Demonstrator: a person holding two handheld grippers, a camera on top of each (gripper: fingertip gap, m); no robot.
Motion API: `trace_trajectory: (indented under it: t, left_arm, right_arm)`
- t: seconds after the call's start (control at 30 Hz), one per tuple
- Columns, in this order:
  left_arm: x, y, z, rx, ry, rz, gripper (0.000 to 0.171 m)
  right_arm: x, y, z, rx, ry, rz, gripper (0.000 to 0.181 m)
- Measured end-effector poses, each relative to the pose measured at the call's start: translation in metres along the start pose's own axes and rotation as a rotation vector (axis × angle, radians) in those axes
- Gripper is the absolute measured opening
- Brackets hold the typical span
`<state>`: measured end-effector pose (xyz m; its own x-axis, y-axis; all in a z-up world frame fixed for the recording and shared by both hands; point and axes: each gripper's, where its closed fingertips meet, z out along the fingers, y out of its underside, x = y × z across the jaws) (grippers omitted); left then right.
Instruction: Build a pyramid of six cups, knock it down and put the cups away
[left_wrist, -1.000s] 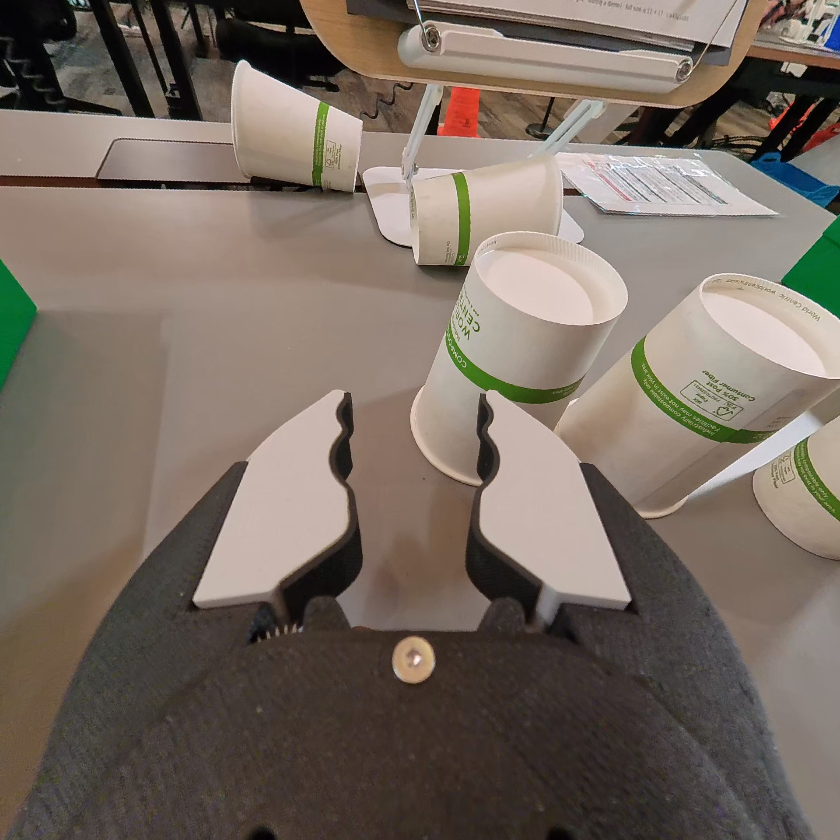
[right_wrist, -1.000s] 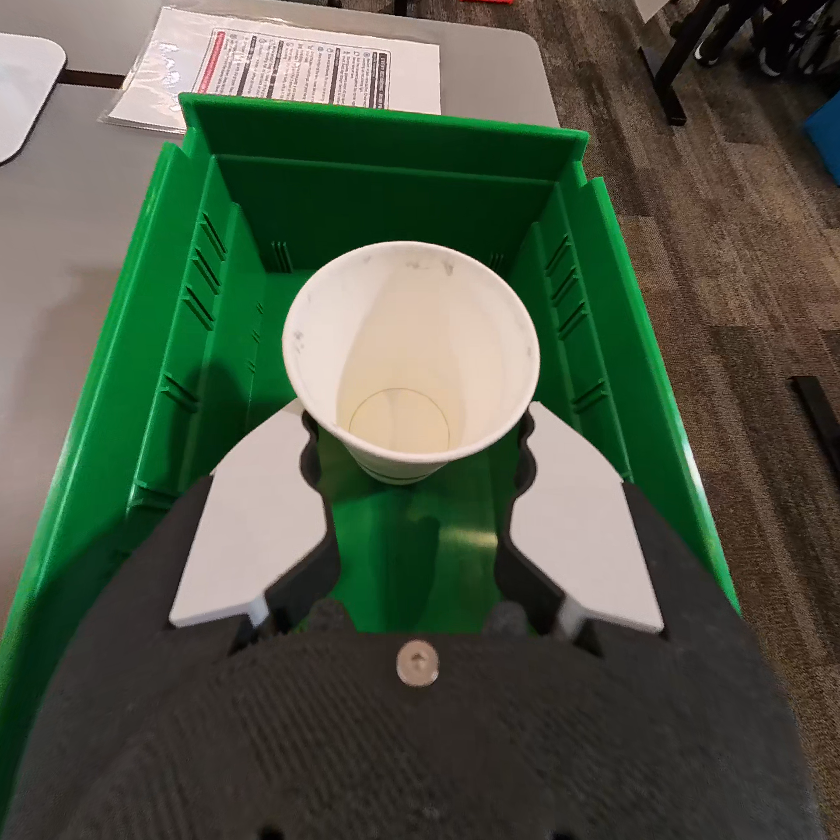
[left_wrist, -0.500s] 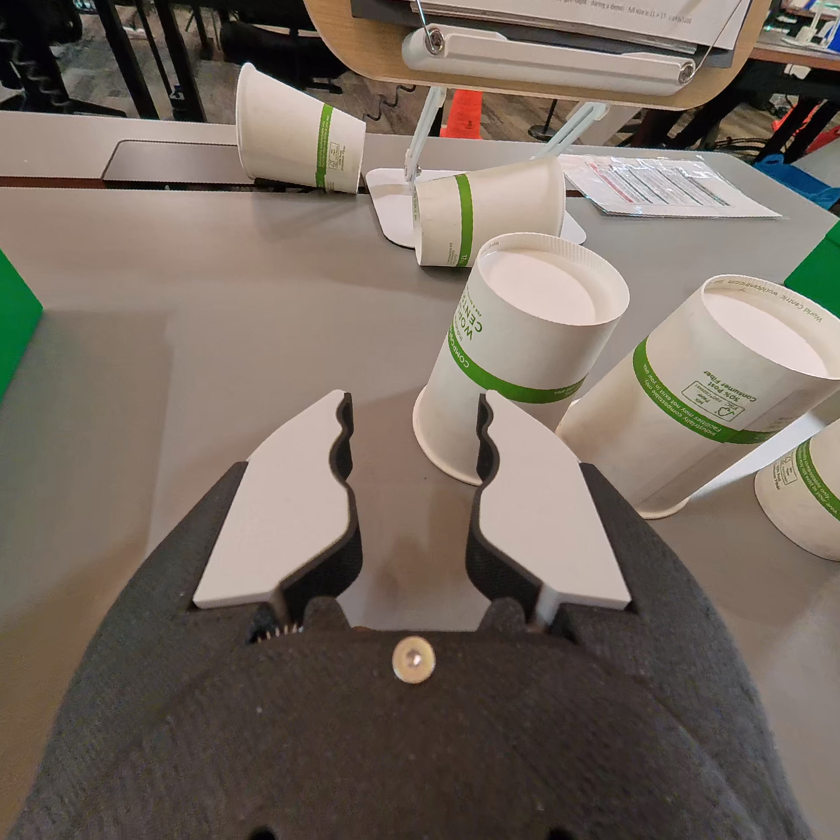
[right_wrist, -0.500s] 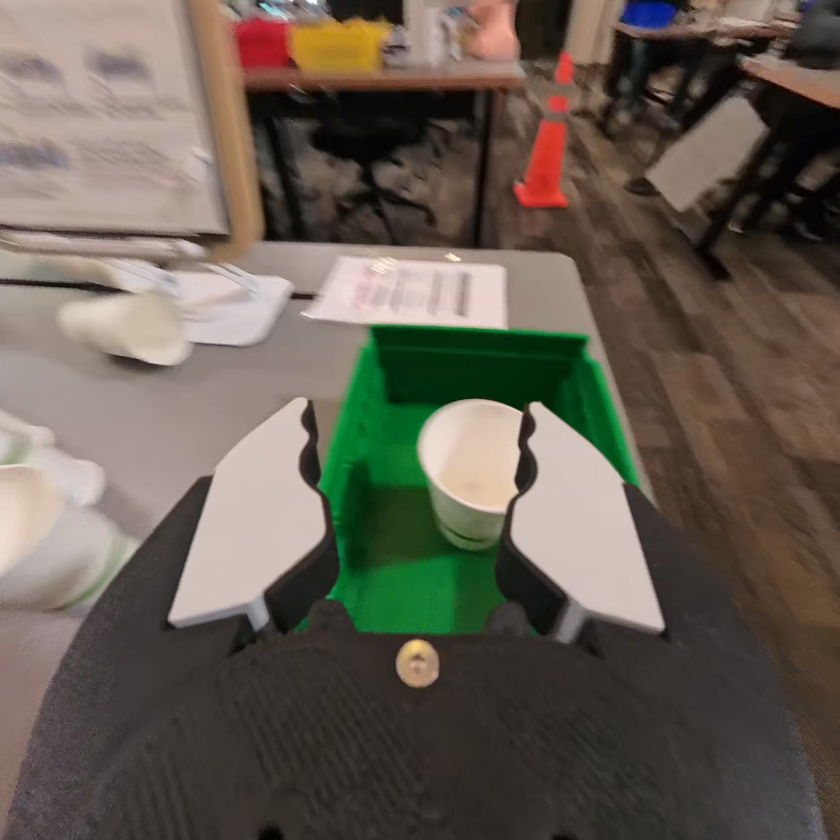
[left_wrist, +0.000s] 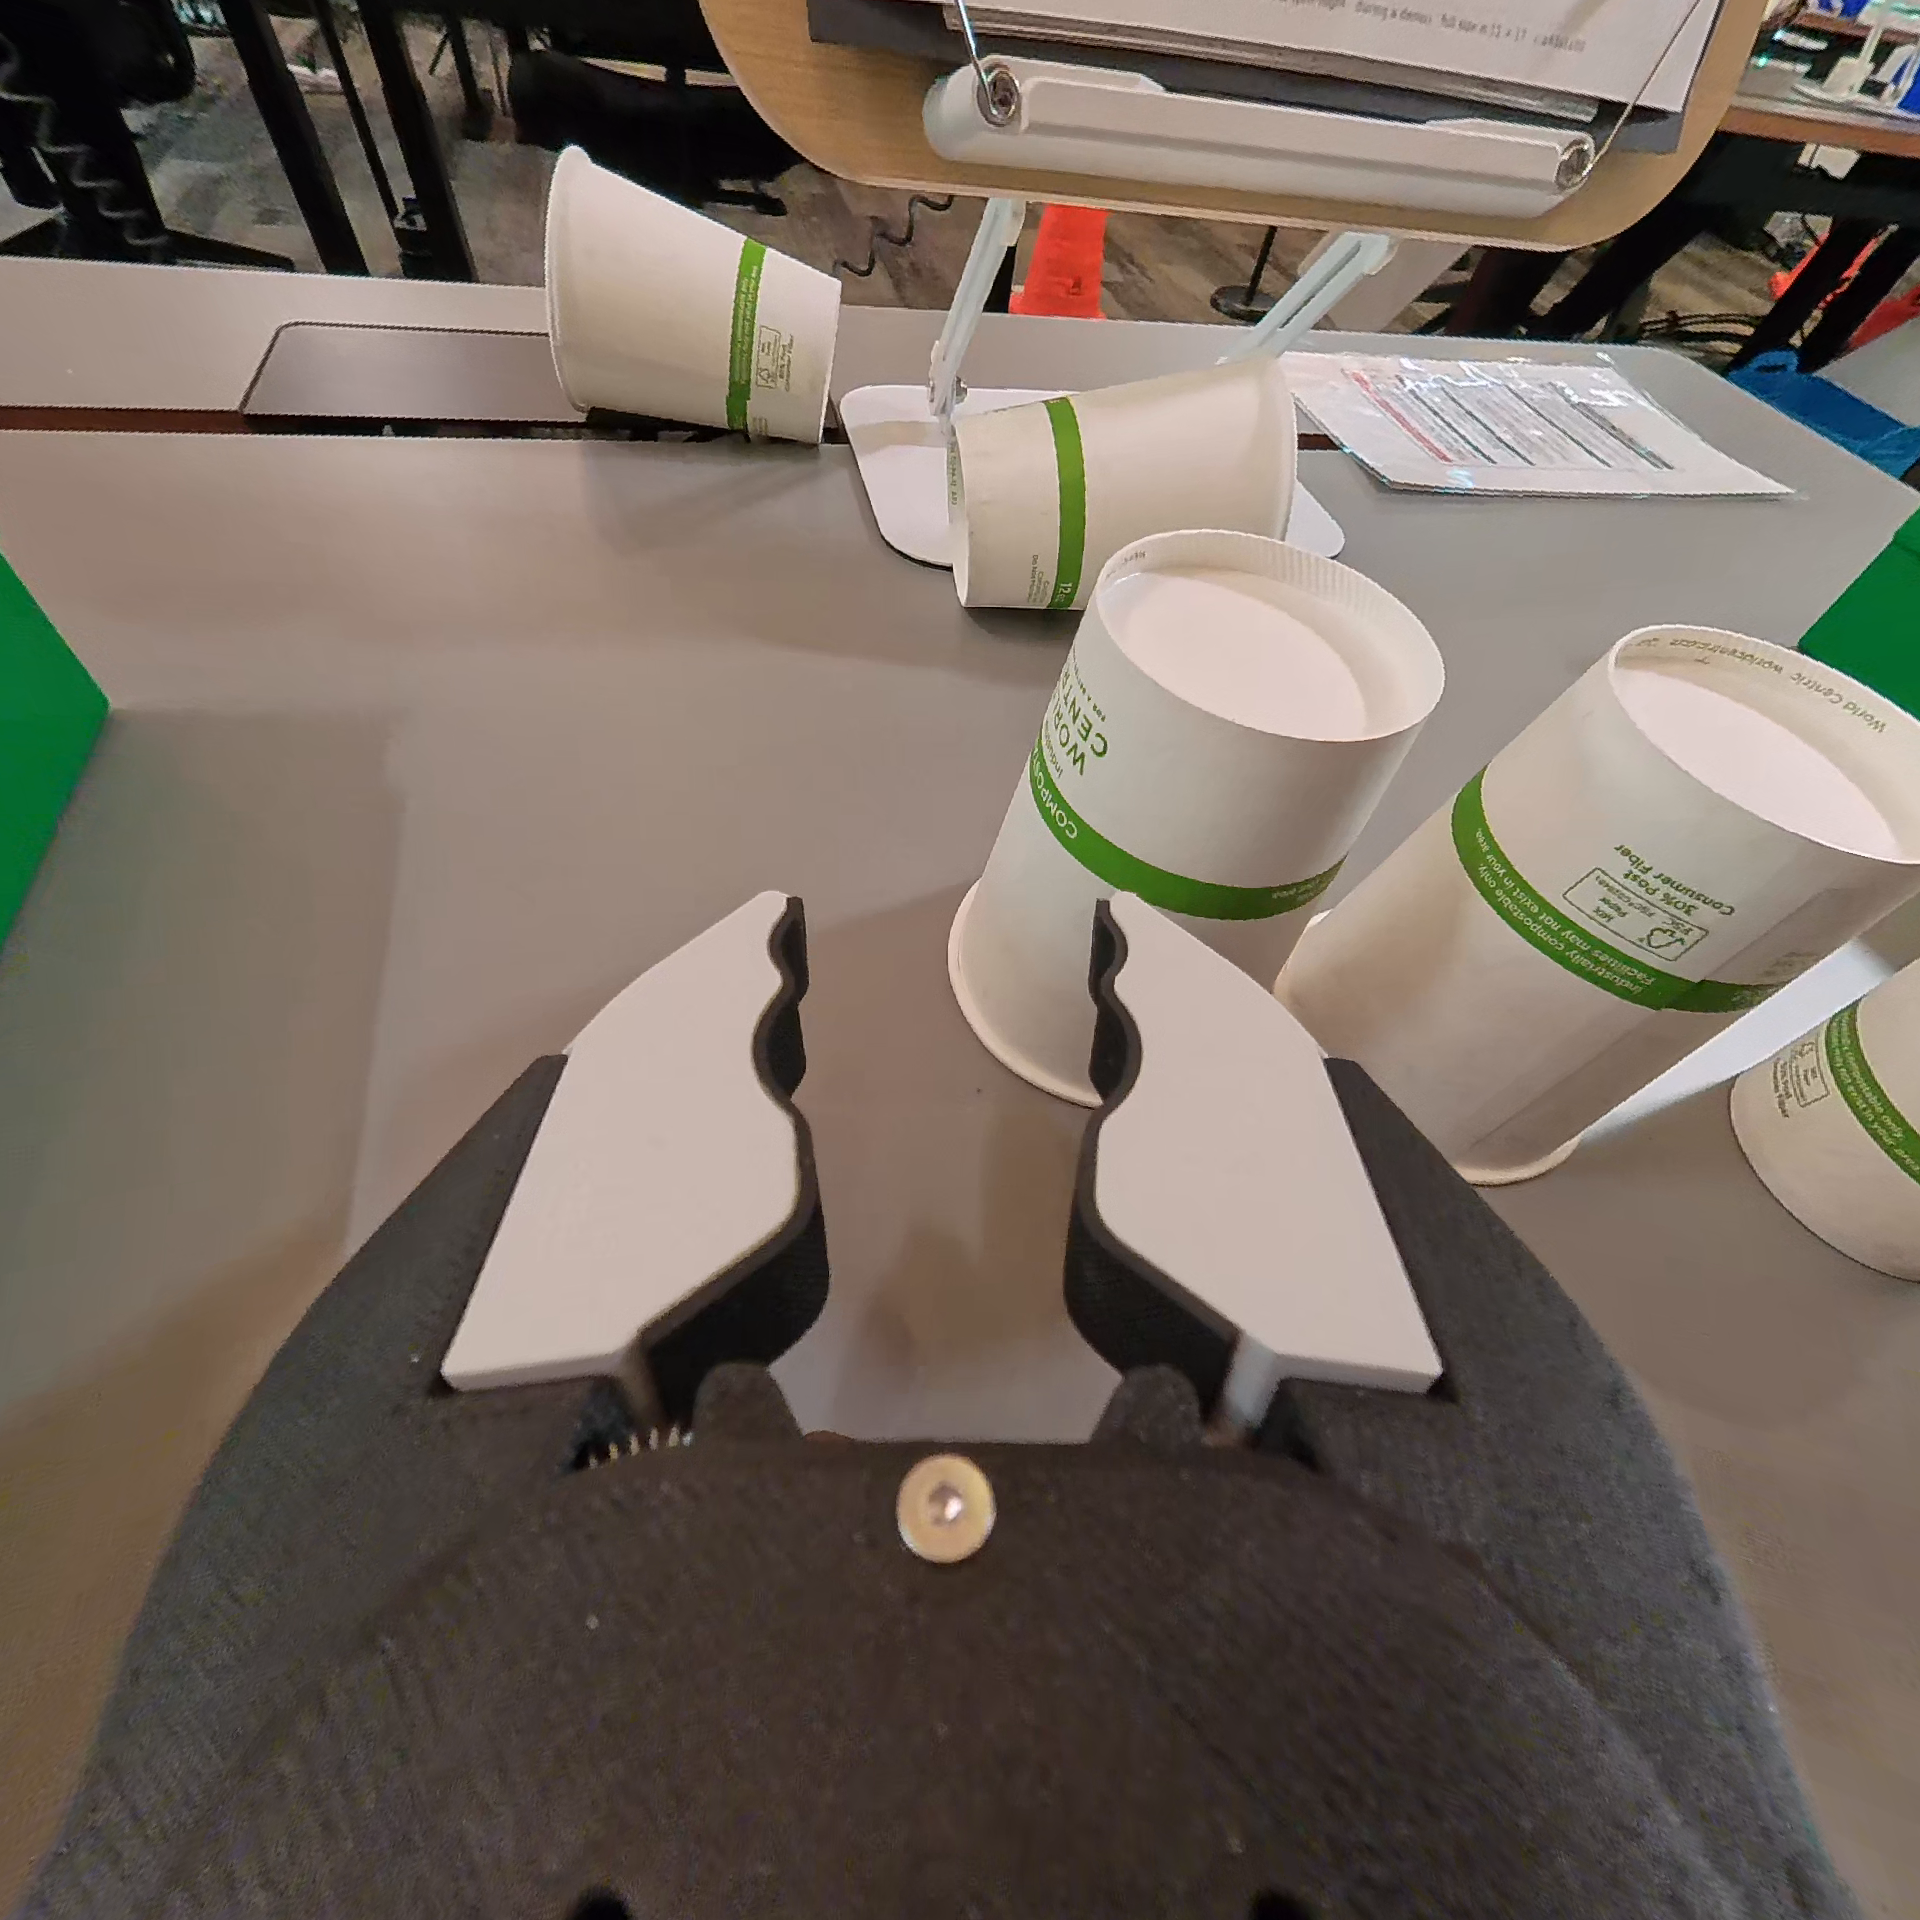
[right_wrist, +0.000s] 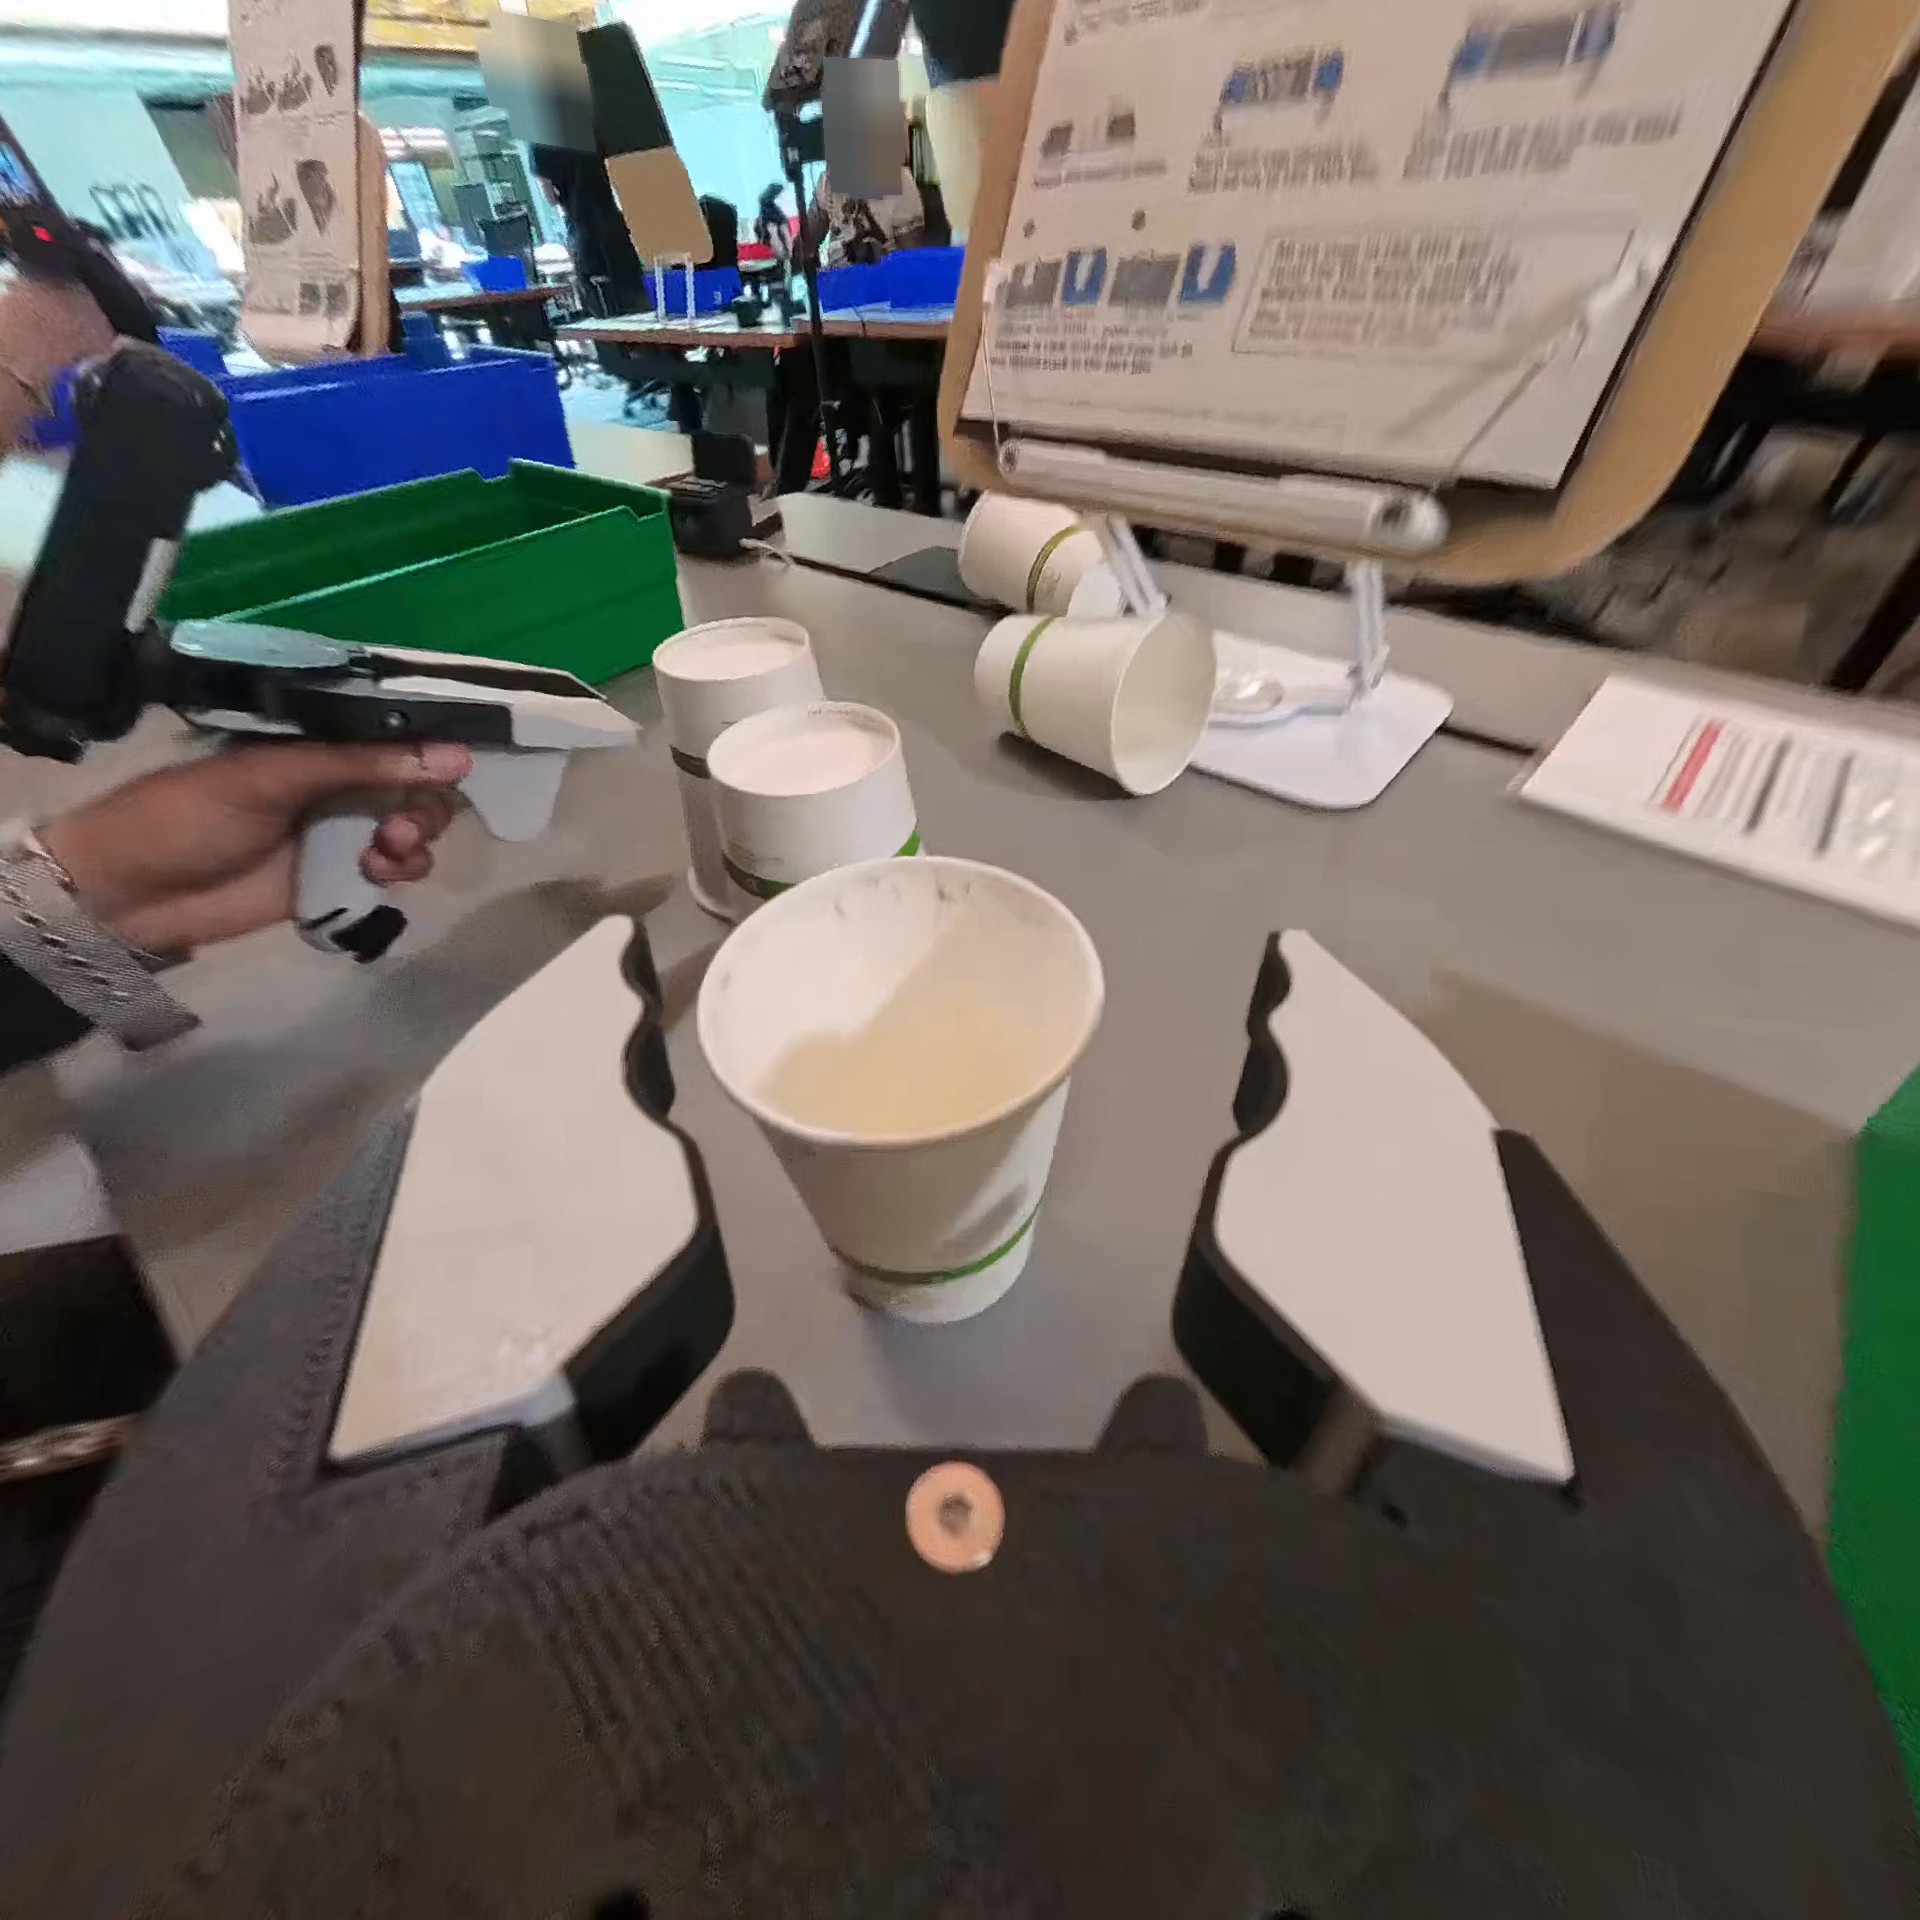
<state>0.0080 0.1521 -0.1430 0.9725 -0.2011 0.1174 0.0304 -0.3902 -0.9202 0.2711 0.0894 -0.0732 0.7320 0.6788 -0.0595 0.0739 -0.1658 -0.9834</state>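
The right hand-held gripper (right_wrist: 951, 1023) is wide apart and grips nothing, and an upright paper cup (right_wrist: 902, 1081) stands on the grey table (right_wrist: 1351, 935) between its two fingers without touching either one. The cup looks very light and thin, so I think a hard squeeze would crush it and a small bump would knock it over. The best place to take it looks like the sides, a bit under the rolled rim, where the paper is stiffer. The left hand-held gripper (left_wrist: 948, 961) is parted too and grasps nothing. Its right finger (left_wrist: 1226, 1122) sits just in front of an upside-down cup (left_wrist: 1195, 800), which leans beside a second upside-down cup (left_wrist: 1621, 894). The left wrist view shows two more cups lying on their sides farther back: a far cup (left_wrist: 686, 301) and a near cup (left_wrist: 1122, 483) by the foot of a stand with a wooden board (left_wrist: 1226, 177). It cuts off the upright cup at the right edge. The right wrist view shows that cup whole, a green bin (right_wrist: 436, 592) at the far left, and a person's hand (right_wrist: 239, 831) gripping the left tool. Both show a sheet in plastic (left_wrist: 1527, 431).
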Motion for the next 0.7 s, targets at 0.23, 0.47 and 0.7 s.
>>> trace_trajectory:
  t: [0.23, 0.47, 0.7]
  left_arm:
    - [0.002, 0.004, 0.002, -0.015, 0.009, -0.013, 0.053]
    - [0.006, -0.005, -0.005, 0.024, 0.025, -0.033, 0.053]
    - [0.007, -0.003, -0.004, 0.015, 0.035, -0.033, 0.053]
  right_arm:
    - [-0.025, 0.018, 0.025, -0.043, -0.054, -0.073, 0.123]
    - [-0.019, 0.025, 0.036, -0.065, 0.011, -0.118, 0.128]
    - [-0.011, 0.035, 0.041, -0.101, 0.014, -0.030, 0.109]
